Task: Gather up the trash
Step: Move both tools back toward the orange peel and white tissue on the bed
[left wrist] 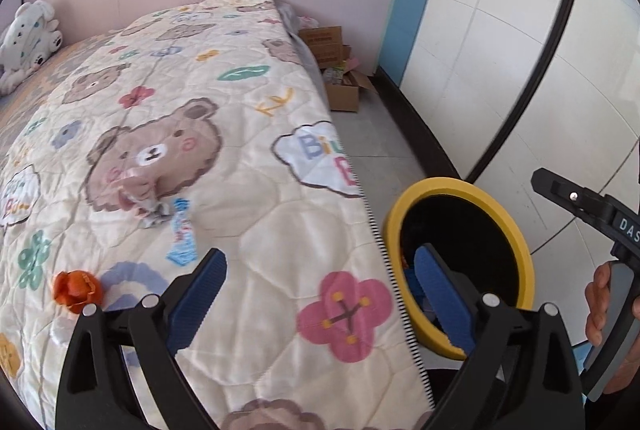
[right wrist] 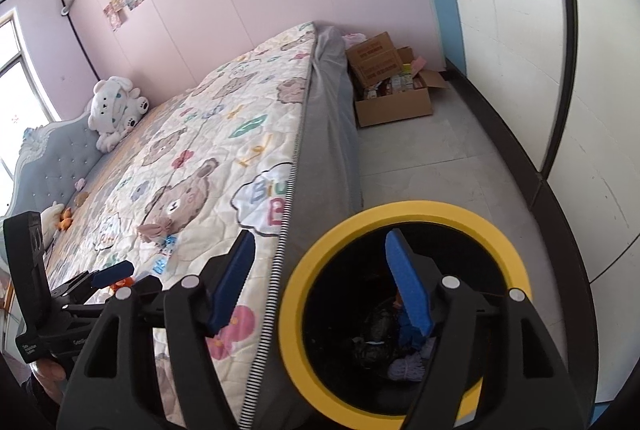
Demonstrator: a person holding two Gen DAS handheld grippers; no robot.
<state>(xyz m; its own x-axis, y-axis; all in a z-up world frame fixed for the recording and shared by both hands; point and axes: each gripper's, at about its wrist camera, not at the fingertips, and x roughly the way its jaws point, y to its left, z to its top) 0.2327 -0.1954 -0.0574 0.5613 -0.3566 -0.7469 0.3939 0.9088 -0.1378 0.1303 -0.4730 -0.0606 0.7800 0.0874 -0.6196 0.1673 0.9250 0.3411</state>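
Yellow-rimmed bin (right wrist: 316,258) beside bed; three trash pieces on quilt (left wrist: 256,197)

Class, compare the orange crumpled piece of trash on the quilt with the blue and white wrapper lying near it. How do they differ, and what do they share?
The orange crumpled piece is scrunched into a rounded lump; the blue and white wrapper lies flat and stretched long. The orange piece is one plain colour; the wrapper is printed. The wrapper touches a pinkish crumpled wad; the orange piece sits alone. Both lie loose on the quilt, held by neither gripper.
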